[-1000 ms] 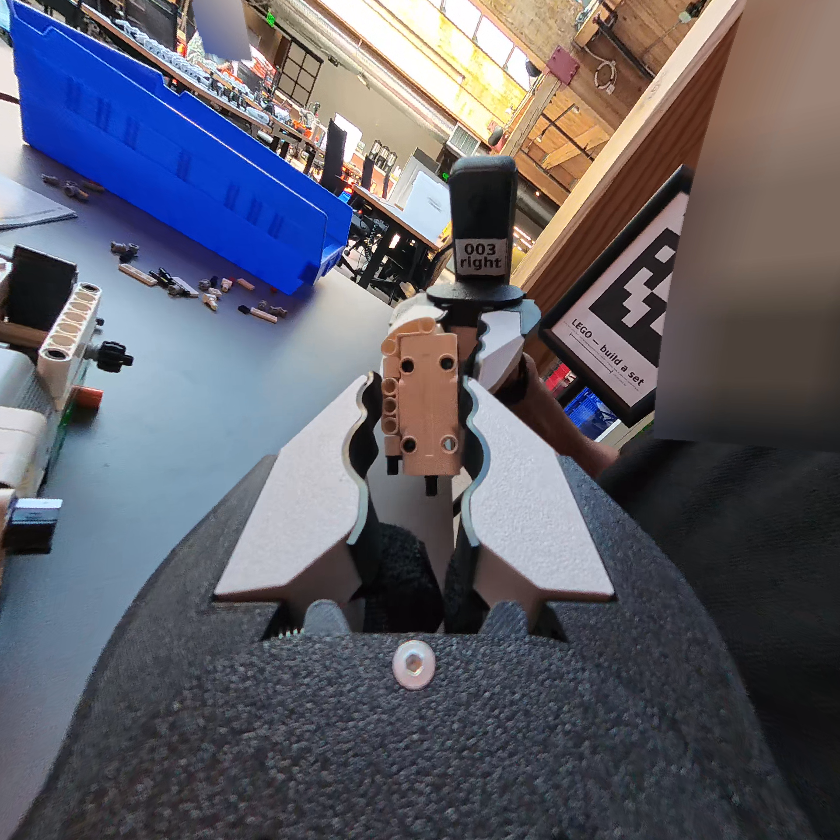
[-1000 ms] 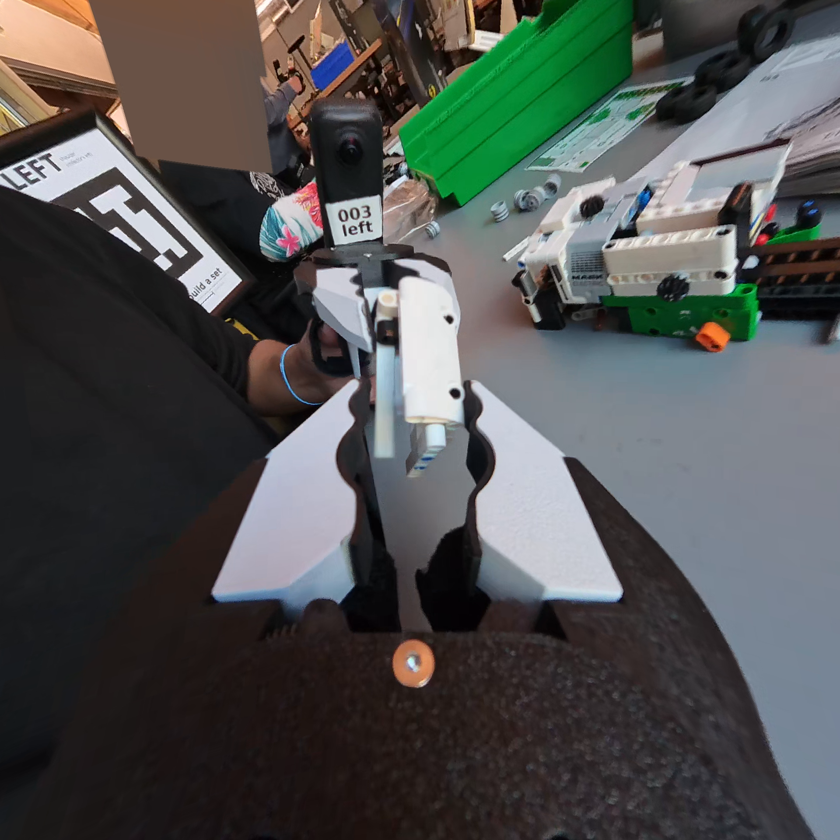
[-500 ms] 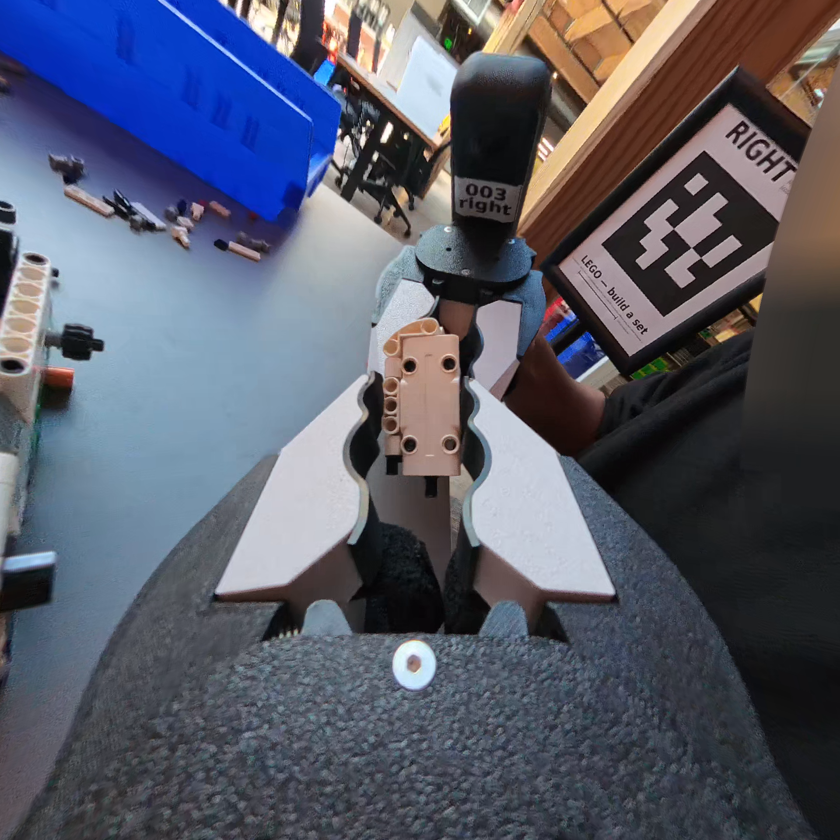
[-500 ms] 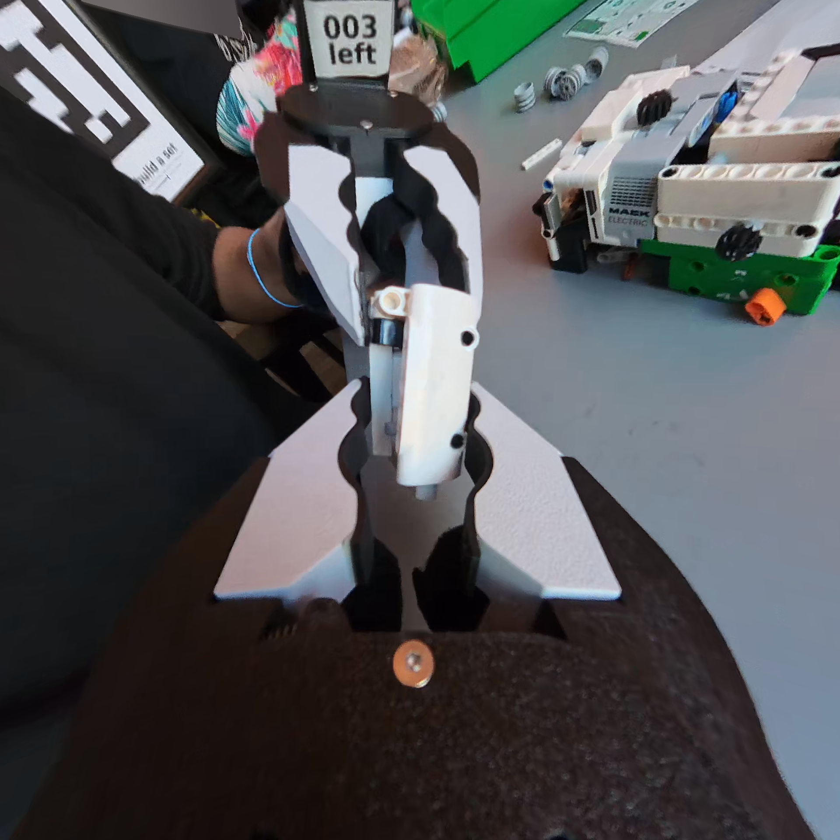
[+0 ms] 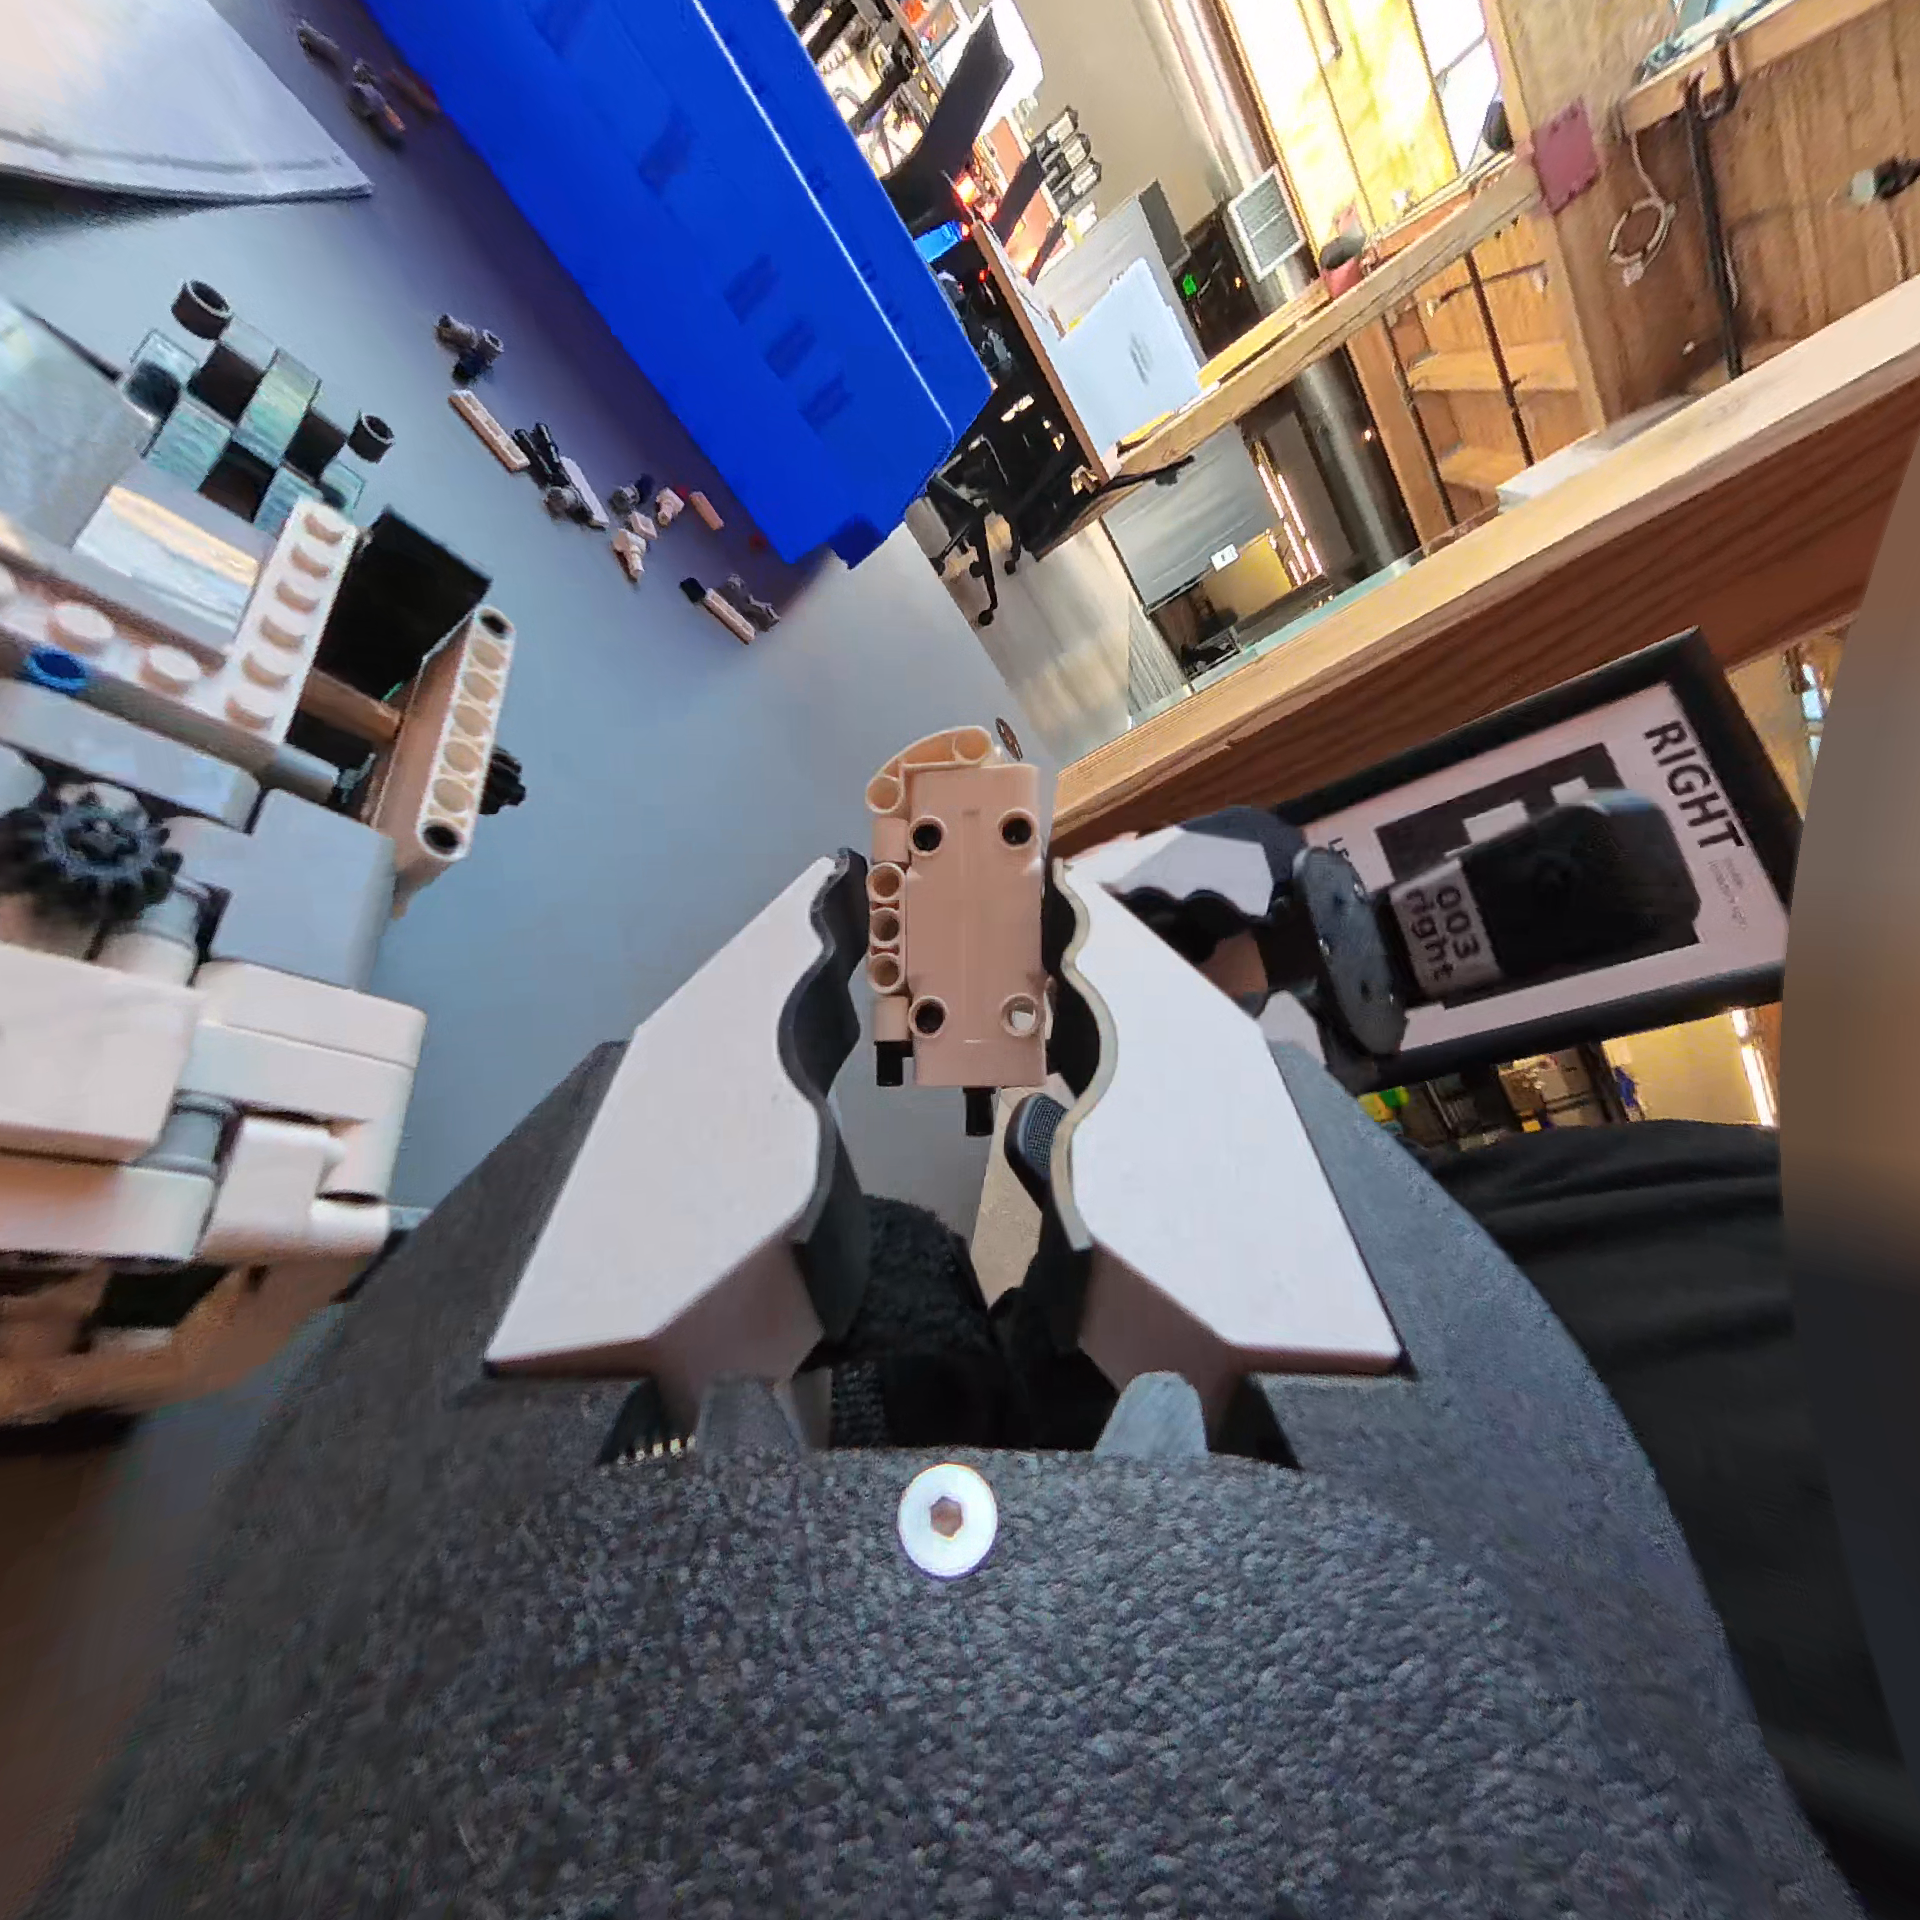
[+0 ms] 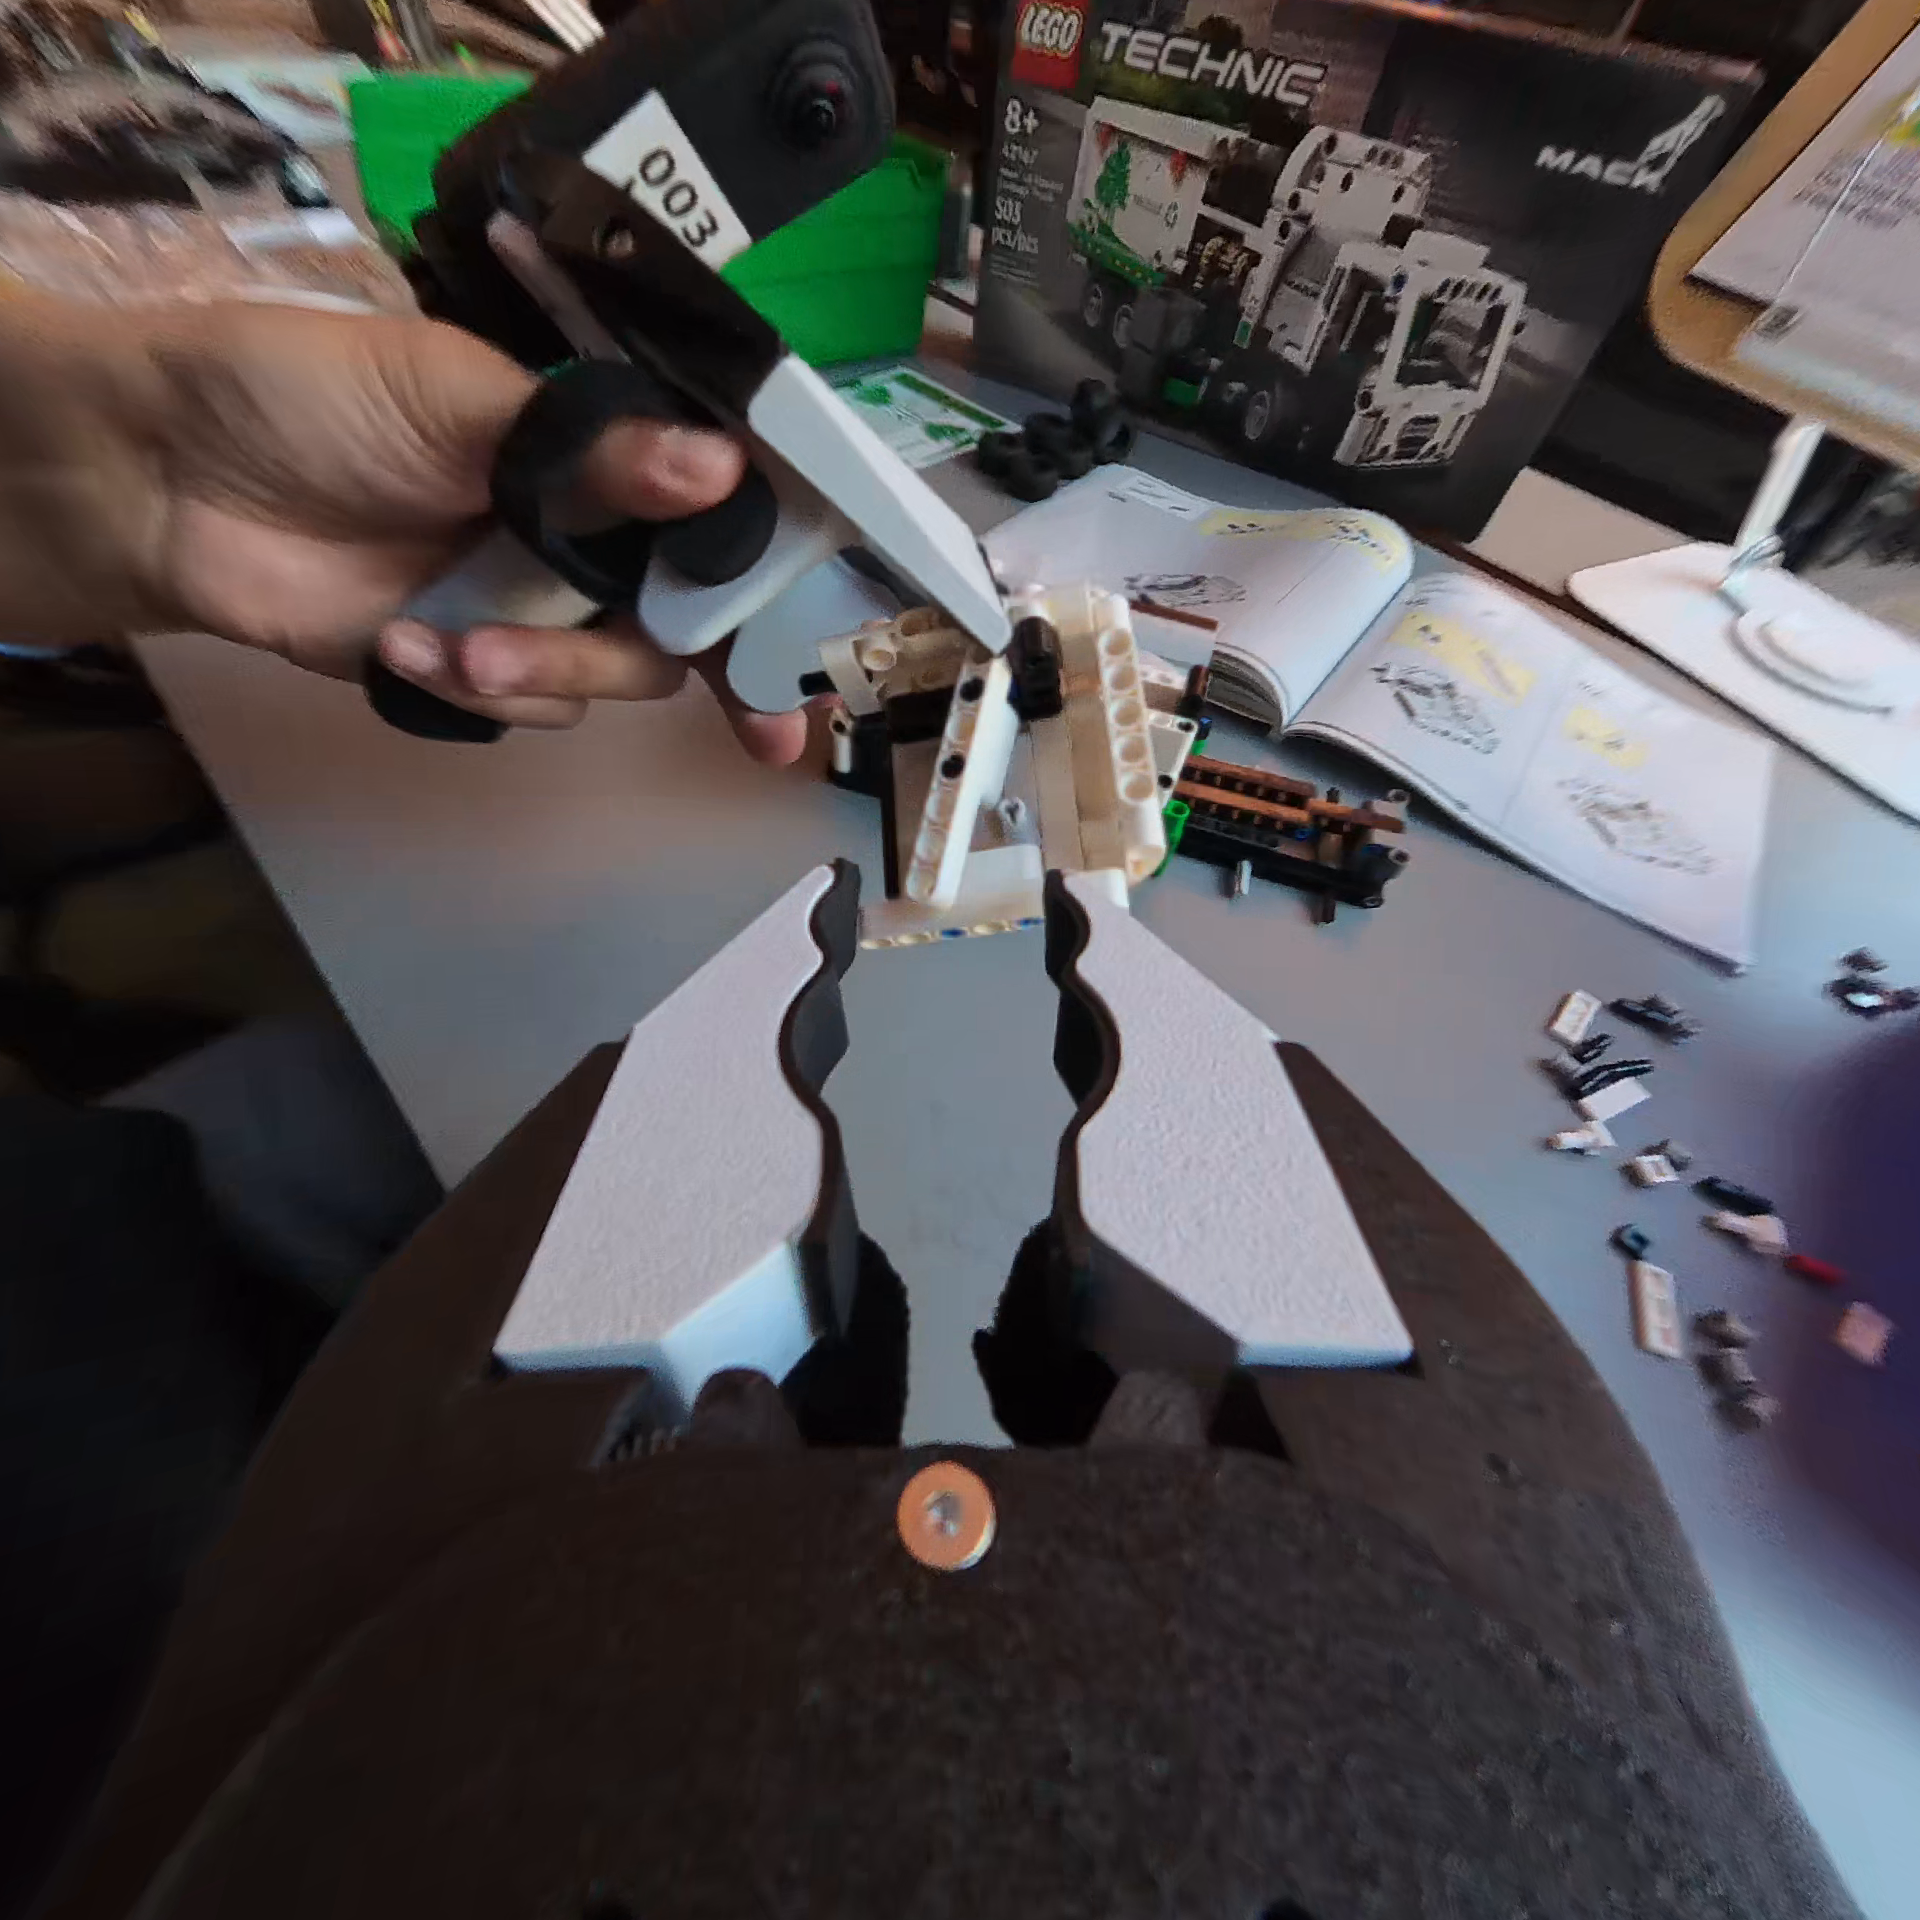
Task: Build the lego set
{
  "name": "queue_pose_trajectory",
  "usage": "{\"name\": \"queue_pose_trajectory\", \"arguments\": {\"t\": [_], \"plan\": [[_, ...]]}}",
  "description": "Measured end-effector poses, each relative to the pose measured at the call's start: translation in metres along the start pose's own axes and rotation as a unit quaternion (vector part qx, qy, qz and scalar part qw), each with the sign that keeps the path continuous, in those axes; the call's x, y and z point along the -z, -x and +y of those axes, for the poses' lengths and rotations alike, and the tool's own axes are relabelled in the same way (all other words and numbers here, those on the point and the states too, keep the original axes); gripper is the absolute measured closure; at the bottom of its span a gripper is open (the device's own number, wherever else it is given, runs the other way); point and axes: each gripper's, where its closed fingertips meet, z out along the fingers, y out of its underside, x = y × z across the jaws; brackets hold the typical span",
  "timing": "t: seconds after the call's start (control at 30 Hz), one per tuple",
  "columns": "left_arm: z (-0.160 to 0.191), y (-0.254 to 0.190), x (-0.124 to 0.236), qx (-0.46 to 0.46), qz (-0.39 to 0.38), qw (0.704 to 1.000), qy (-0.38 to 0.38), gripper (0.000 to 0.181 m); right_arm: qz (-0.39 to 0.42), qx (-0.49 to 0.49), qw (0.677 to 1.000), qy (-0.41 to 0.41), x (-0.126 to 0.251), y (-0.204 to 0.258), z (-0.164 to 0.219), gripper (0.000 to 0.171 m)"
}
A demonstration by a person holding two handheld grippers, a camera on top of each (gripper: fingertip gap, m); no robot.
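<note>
Left hand-held gripper clamps a white panel piece above the tabletop. Right hand-held gripper spread, empty, before the half-built truck.

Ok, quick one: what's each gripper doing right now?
Left gripper: closed on the small white panel piece.
Right gripper: open, holding nothing.

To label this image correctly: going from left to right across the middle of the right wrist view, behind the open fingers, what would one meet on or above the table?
person's hand → partly built lego model → open instruction booklet
</note>
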Motion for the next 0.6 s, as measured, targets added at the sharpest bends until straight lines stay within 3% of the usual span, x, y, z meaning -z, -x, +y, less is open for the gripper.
{"name": "queue_pose_trajectory", "arguments": {"t": [0.17,0.6], "plan": [[0.010,0.003,-0.003,0.014,-0.002,1.000,-0.006,0.148,0.039,0.073,0.996,0.024,-0.010,0.006,0.009,0.160],[0.014,0.002,0.004,-0.036,-0.020,0.999,-0.019,0.149,0.045,0.104,0.993,0.038,-0.005,-0.001,0.006,0.164]]}}
